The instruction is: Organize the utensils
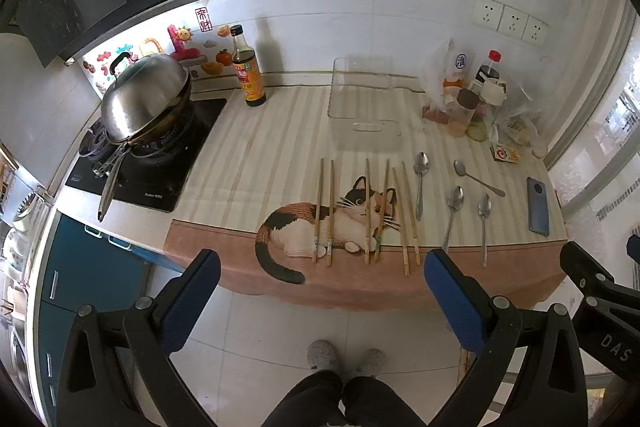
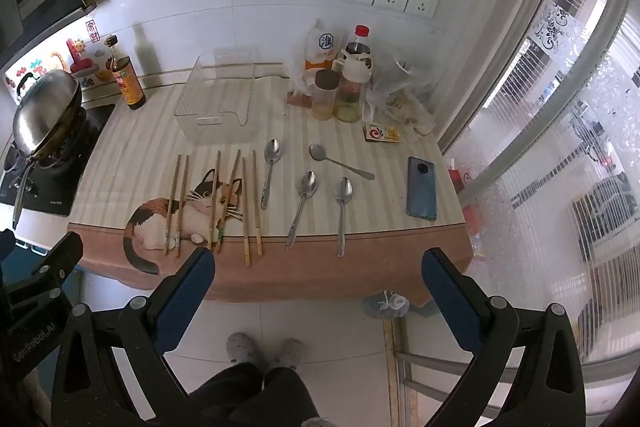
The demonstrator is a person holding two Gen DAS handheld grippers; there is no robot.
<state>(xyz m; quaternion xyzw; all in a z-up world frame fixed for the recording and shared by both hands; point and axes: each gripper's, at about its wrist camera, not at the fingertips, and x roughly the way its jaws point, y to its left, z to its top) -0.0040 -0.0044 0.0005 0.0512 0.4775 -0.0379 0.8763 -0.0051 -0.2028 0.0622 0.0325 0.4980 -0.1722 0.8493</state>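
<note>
Several wooden chopsticks (image 1: 368, 211) (image 2: 216, 201) lie in pairs on the cat-print mat. Several metal spoons (image 1: 452, 215) (image 2: 304, 205) lie to their right. A clear plastic bin (image 1: 362, 103) (image 2: 218, 95) stands empty behind them. My left gripper (image 1: 320, 267) is open and empty, held off the table's near edge in front of the chopsticks. My right gripper (image 2: 318, 267) is open and empty, held off the near edge in front of the spoons.
A blue phone (image 1: 538, 205) (image 2: 422, 193) lies at the table's right edge. Bottles and bags (image 1: 476, 99) (image 2: 344, 83) crowd the back right. A soy sauce bottle (image 1: 248, 71) (image 2: 126, 75) and a lidded wok (image 1: 144, 99) on the stove stand left. The person's feet (image 1: 344, 357) are below.
</note>
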